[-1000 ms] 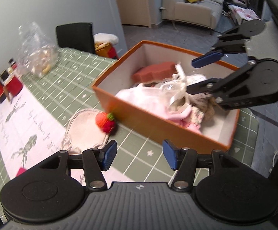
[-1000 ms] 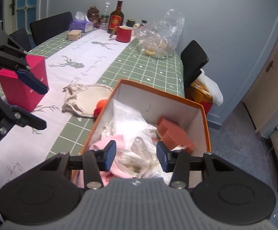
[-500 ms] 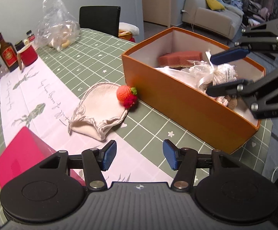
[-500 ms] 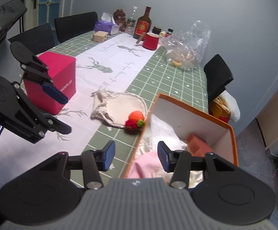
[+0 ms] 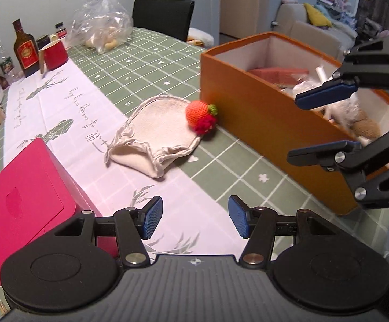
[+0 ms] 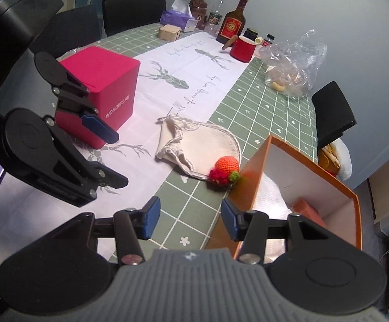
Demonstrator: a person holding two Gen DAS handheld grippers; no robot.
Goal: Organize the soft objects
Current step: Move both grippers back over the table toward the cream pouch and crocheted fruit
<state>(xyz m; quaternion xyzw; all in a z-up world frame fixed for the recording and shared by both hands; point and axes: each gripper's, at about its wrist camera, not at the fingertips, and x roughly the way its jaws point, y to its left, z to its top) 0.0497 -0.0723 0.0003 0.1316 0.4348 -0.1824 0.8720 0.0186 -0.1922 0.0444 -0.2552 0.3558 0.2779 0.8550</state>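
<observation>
Left gripper (image 5: 195, 220): fingers apart, nothing between them, above the white runner (image 5: 92, 102) on the table (image 5: 151, 61). Its own lower finger pad is not visible in the right wrist view.

Right gripper (image 6: 187, 221): fingers apart, empty, over the table just beside the near corner of the orange box (image 6: 250, 185). In the left wrist view it crosses in front of the box's open top and hides part of the contents.

Box contents: only partly legible. A reddish slab (image 5: 277, 73) lies toward the far wall; clear wrapping and a tan soft item (image 5: 363, 128) sit near the right end, blurred and cut off by the gripper. In the right wrist view the box is cropped by the gripper body, with only a white mass and an orange-red corner showing.

Knitted strawberry (image 5: 201, 116): on the table, at the foot of the box's outer wall, resting on the edge of the cloth bag (image 5: 157, 136). Whether it touches the box cannot be told.

Cloth bag: limp, mouth toward the pink box (image 6: 100, 91), which stands well apart from the orange box. The pink box is cut off at the left edge of the left wrist view.
</observation>
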